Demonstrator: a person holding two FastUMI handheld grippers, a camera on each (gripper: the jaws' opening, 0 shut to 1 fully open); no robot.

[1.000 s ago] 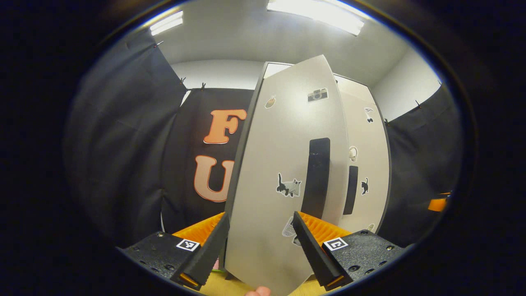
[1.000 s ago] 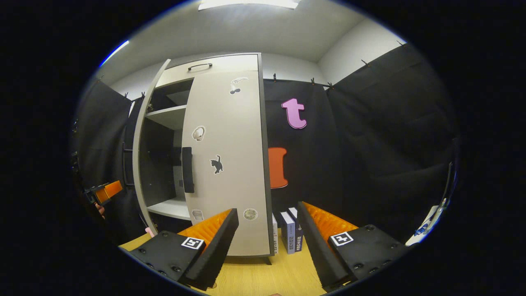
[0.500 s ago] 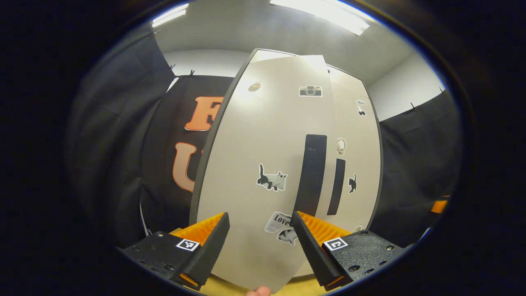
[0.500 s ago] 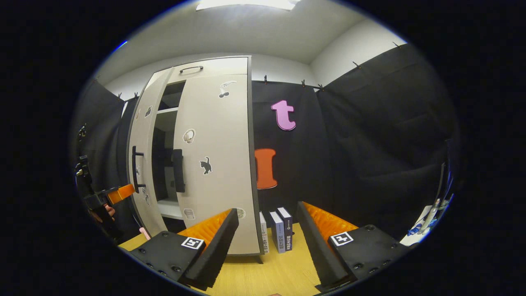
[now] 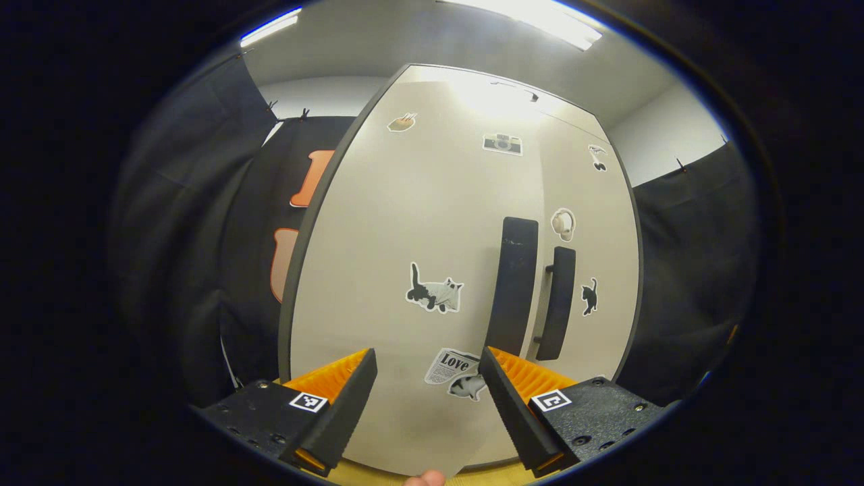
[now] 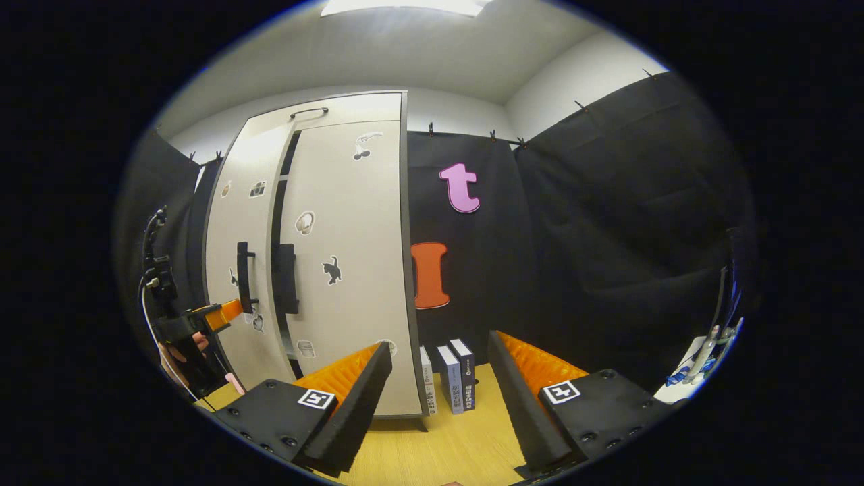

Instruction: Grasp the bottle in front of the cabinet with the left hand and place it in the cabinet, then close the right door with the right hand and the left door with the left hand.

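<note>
Pressing flat on the pale left cabinet door with cat stickers [image 5: 405, 223], the left gripper [image 5: 426, 398], jaws apart and empty, should push steadily until the narrow dark gap [image 6: 278, 223] beside the shut right door [image 6: 351, 256] disappears. The bottle, presumably shelved inside, is hidden. The right gripper [image 6: 439, 398] hangs back, jaws apart, near upright books [image 6: 449, 381].

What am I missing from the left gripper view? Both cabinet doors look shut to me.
Observer: In the right gripper view a narrow dark gap runs between the left door and the right door, so the left one looks slightly ajar.
Operator: Anything standing nearby?
Observer: Yes, a few books stand upright on the wooden tabletop, just right of the right door.
Operator: Where is the hand-held gripper that carries my camera?
Observer: The left hand-held gripper sits at the left door's face, just below its handle. I cannot tell whether it touches.
</note>
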